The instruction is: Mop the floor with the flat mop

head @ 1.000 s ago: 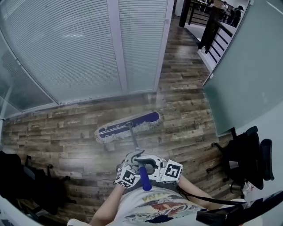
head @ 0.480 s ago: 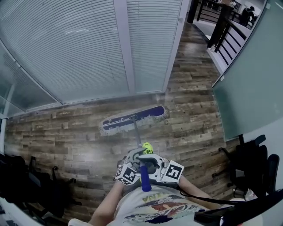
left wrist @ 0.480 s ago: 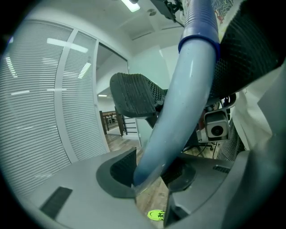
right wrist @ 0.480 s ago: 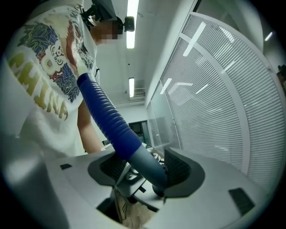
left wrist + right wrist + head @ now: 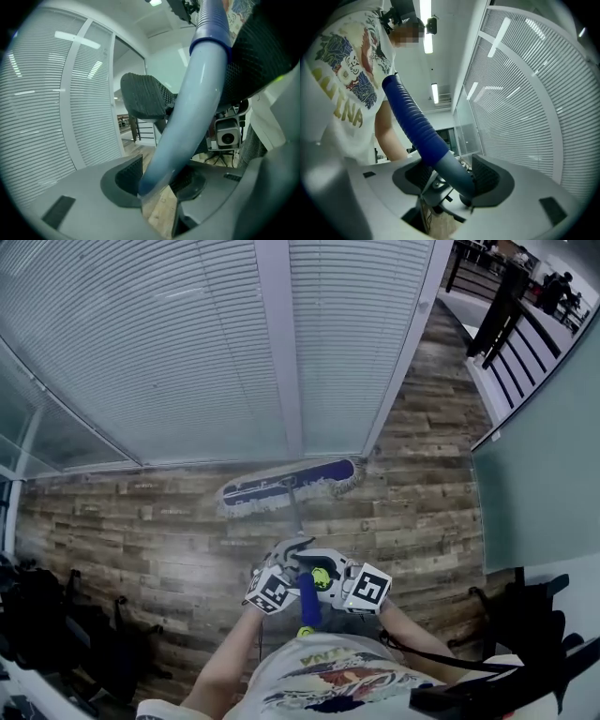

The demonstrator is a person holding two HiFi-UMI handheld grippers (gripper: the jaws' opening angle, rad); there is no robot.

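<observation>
Flat mop (image 5: 289, 486): head on floor (image 5: 141, 521); my left tongs (image 5: 287, 566) and right tongs (image 5: 323, 577) clamp its handle (image 5: 298, 521) for pushing leverage.

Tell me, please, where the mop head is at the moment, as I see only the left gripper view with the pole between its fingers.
Observer: The flat mop head lies on the wood floor, close along the foot of the blind-covered glass wall.
Operator: Thank you. Is the right gripper on the pole as well?
Observer: Yes, the right gripper is shut on the mop handle, just past its ribbed blue grip.
Operator: How do the two grippers sit together?
Observer: Side by side; the left gripper sits just left of the right one, in front of the person's shirt.
</observation>
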